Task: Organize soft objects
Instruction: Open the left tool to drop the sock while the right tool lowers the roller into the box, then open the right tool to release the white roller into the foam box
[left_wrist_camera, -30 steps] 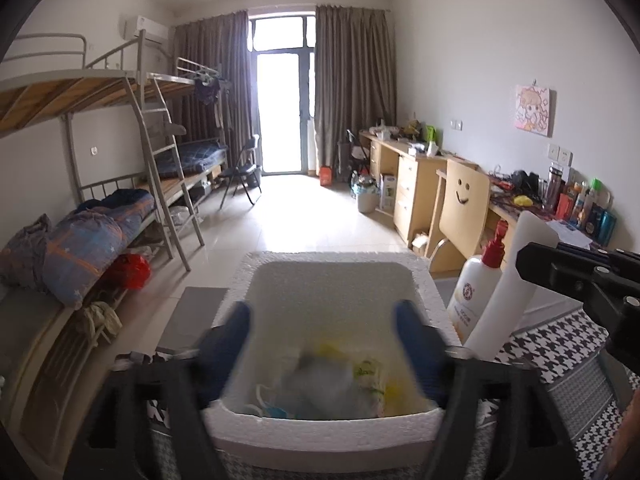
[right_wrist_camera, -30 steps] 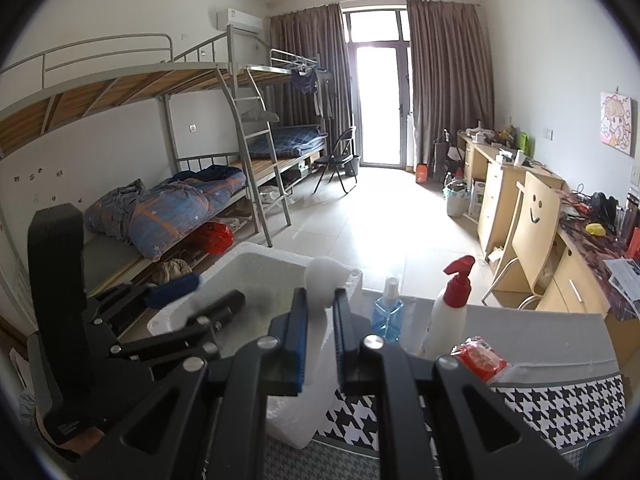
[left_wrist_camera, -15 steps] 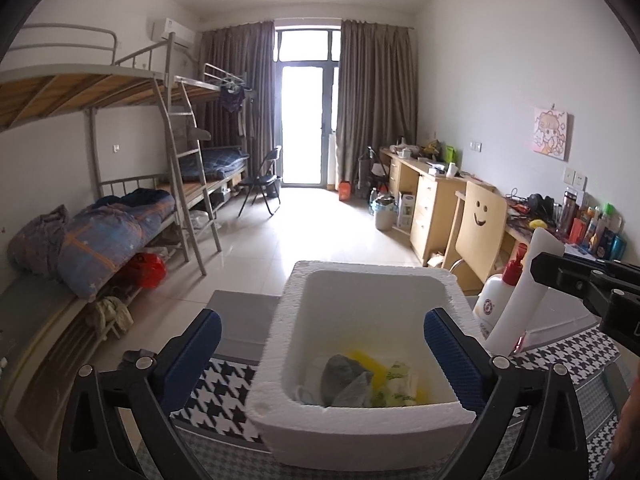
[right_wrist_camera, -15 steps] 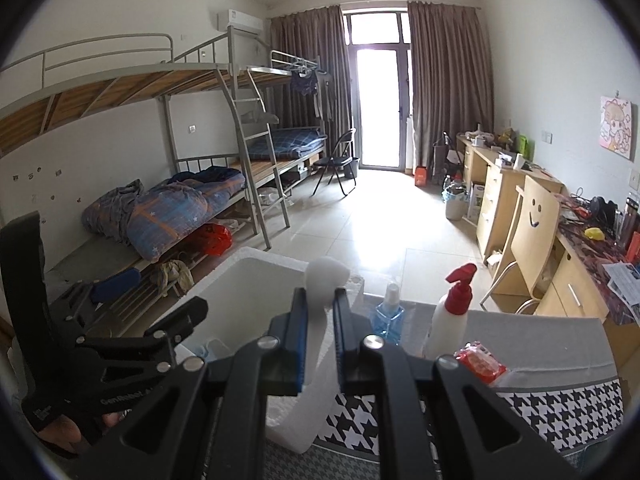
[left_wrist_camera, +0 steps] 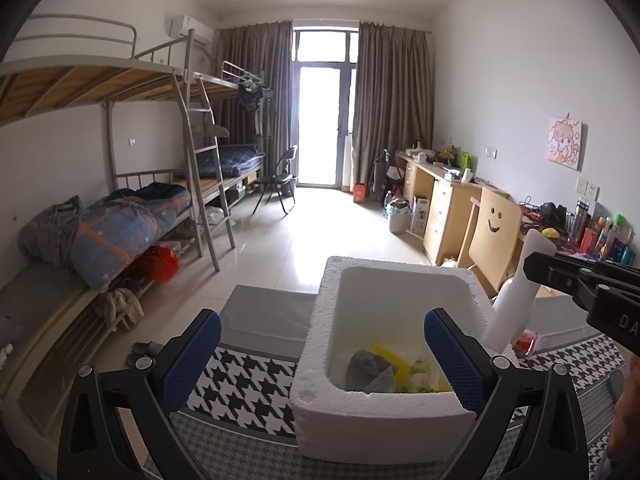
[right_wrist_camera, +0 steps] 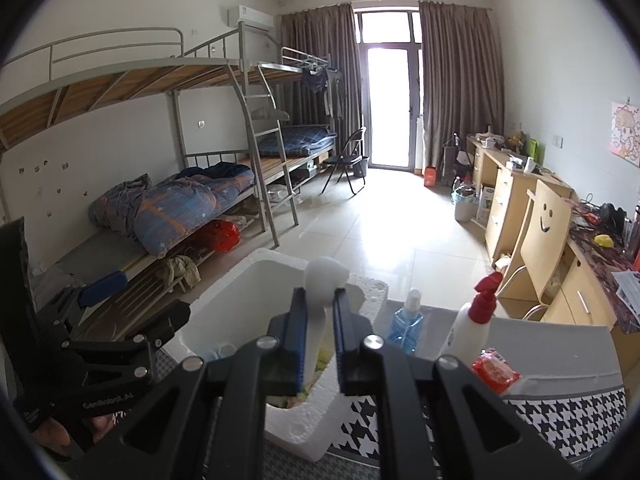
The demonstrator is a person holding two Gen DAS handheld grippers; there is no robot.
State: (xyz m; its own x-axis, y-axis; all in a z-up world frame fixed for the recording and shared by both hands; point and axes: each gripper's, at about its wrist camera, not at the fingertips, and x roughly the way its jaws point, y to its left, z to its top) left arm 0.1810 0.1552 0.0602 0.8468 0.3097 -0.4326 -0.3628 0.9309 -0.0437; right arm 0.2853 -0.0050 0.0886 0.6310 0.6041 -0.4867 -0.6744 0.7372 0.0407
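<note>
Above foam box [left_wrist_camera: 384, 412]; left gripper [left_wrist_camera: 320, 356] newly wide, withdrawn

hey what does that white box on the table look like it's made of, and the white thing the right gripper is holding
The white box looks like expanded polystyrene foam: matte, thick-walled, with a pebbly, crumbly rim. The white thing pinched in the right gripper looks like soft foam or sponge: matte, with a rounded top bulging above the fingers, though it is too blurred to be sure.

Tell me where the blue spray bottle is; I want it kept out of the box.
In the right wrist view the blue spray bottle stands on the table right of centre, just outside the foam box and left of the red-capped white bottle.
</note>
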